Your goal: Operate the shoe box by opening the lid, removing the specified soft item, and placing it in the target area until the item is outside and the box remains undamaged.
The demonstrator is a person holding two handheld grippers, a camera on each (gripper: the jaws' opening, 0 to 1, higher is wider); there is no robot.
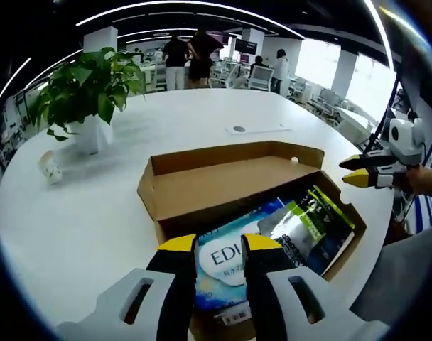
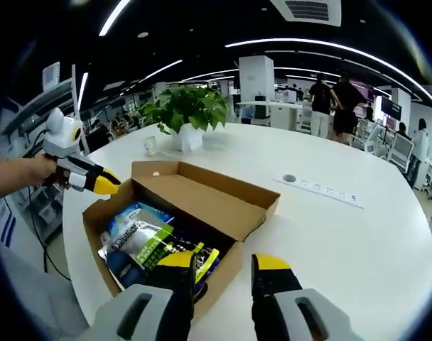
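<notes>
1. Left gripper (image 1: pixel 219 249), black jaws with yellow tips, hangs at the near edge of the open brown cardboard shoe box (image 1: pixel 202 186). Jaws stand apart, straddling the blue-and-white soft pack (image 1: pixel 227 266) at 6 o'clock in the left gripper view. Contact with the pack: cannot tell; no clamp visible.
2. Right gripper (image 2: pixel 223 264) released, jaws parted, nothing between them; poised over the box's long side wall. In the left gripper view it sits at 3 o'clock, just off the box corner, tips looking closed from that angle.
3. Soft items all inside the box: the blue-and-white pack, and beside it a grey-and-green pouch (image 2: pixel 141 241) on something dark. Lid flap (image 2: pixel 216 199) already folded back flat.
4. Risk: left jaws closing on the box wall along with the pack, creasing or tearing cardboard.
5. Risk: a shallow pinch on slick film lets the pack slip back in.
6. Risk: lifting with the box unheld drags it along the white round table (image 1: pixel 95 213); the box sits near the edge.
7. Risk: the neighbouring pouch snags and comes out too.
8. Potted green plant (image 1: pixel 92 96), 11 o'clock, well apart.
</notes>
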